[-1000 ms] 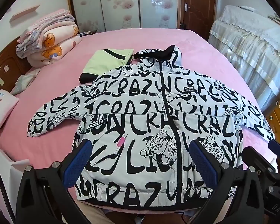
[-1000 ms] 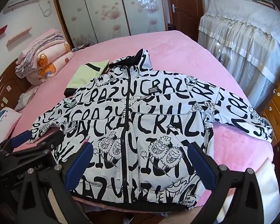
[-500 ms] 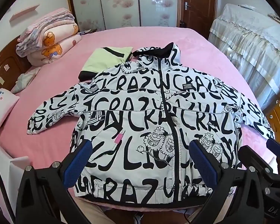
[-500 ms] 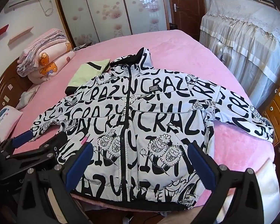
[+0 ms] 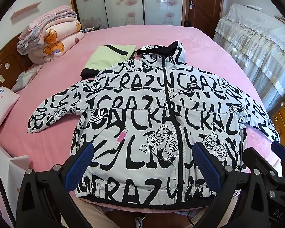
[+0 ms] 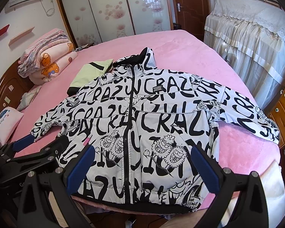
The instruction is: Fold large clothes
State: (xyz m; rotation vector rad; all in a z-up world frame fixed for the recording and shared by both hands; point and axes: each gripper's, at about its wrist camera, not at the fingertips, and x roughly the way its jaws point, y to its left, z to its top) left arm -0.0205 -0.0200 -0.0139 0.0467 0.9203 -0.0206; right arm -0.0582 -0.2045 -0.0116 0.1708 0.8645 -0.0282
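Observation:
A white jacket with black lettering point(image 5: 142, 117) point(image 6: 152, 125) lies flat and zipped on the pink bed, front up, sleeves spread to both sides, hem toward me. My left gripper point(image 5: 142, 163) hangs open above the hem's left half, holding nothing. My right gripper point(image 6: 142, 163) stands open above the hem's right half, also empty. The right gripper's blue-tipped fingers point(image 5: 281, 152) show at the right edge of the left wrist view. The left gripper's fingers point(image 6: 23, 142) show at the left in the right wrist view, near the left sleeve cuff.
A folded green and black garment point(image 5: 108, 57) lies beside the jacket's left shoulder. Stacked quilts point(image 5: 49, 38) and a small pillow point(image 5: 0, 102) sit at the bed's left end. A lace-covered piece of furniture point(image 6: 252, 38) and wooden drawers point(image 6: 284, 106) stand to the right.
Both grippers have drawn back slightly toward the near edge, so the jacket sits a little higher in each view. The jacket itself has not moved.

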